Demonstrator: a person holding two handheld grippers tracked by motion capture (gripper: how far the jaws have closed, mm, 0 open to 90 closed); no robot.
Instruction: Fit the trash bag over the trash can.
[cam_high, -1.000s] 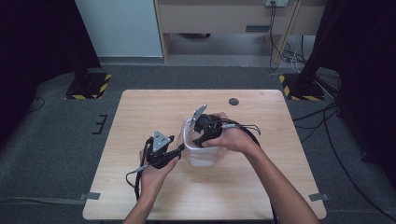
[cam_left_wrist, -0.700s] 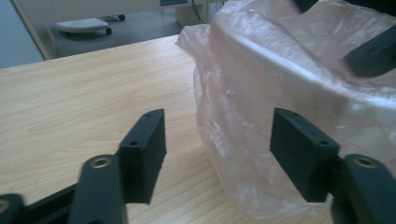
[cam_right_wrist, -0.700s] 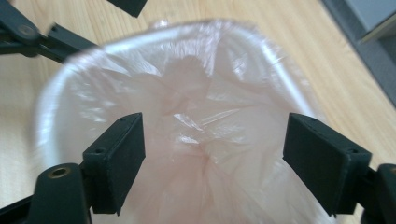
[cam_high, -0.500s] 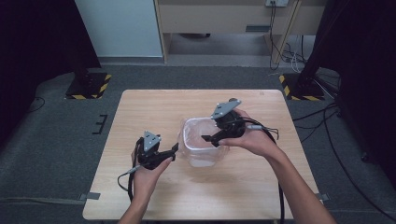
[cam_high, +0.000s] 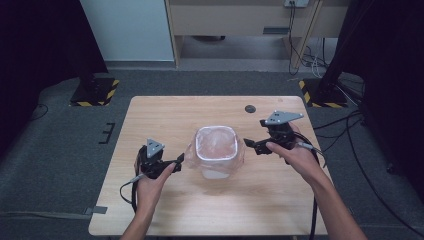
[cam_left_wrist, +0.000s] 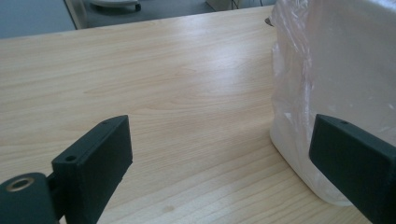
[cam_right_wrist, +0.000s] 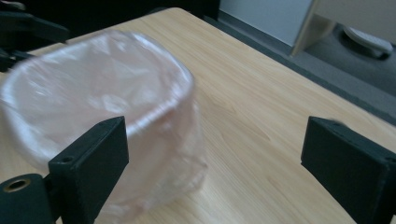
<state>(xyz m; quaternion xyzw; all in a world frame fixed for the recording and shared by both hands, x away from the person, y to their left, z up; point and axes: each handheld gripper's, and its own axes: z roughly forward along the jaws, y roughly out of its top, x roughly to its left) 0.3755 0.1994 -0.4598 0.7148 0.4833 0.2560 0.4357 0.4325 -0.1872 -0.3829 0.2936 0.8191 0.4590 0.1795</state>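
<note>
Right now a small white bin (cam_high: 216, 152) stands near the middle of the tabletop (cam_high: 165, 115), upright, with a thin clear plastic bag (cam_high: 216, 141) lining it; the bag's mouth is folded over the rim and its loose skirt hangs down the outside walls, crinkled and a little puffed at the sides. The left gripper (cam_high: 176, 162) rests just beside the bin's left wall, toward the near edge of the tabletop, with its 2 jaws spread apart and nothing between them; in the left gripper view 1 jaw sits close against the bag-covered wall (cam_left_wrist: 327, 70), though whether it touches the plastic cannot be told. The right gripper (cam_high: 249, 145) is held just off the bin's right side, jaws also wide apart and empty, and the right gripper view looks across the lined rim (cam_right_wrist: 102, 84), which is blurred there. A small dark round thing (cam_high: 250, 108) lies well apart from all this, near the far edge of the tabletop. Judging by how things lie, the lining looks essentially done: the bag is in, the rim is wrapped all the way round as far as the high view shows, and both tools have let go. What seems left, at most, is smoothing the slack plastic on the outside or tucking it tighter, and drawing both hands clear.
</note>
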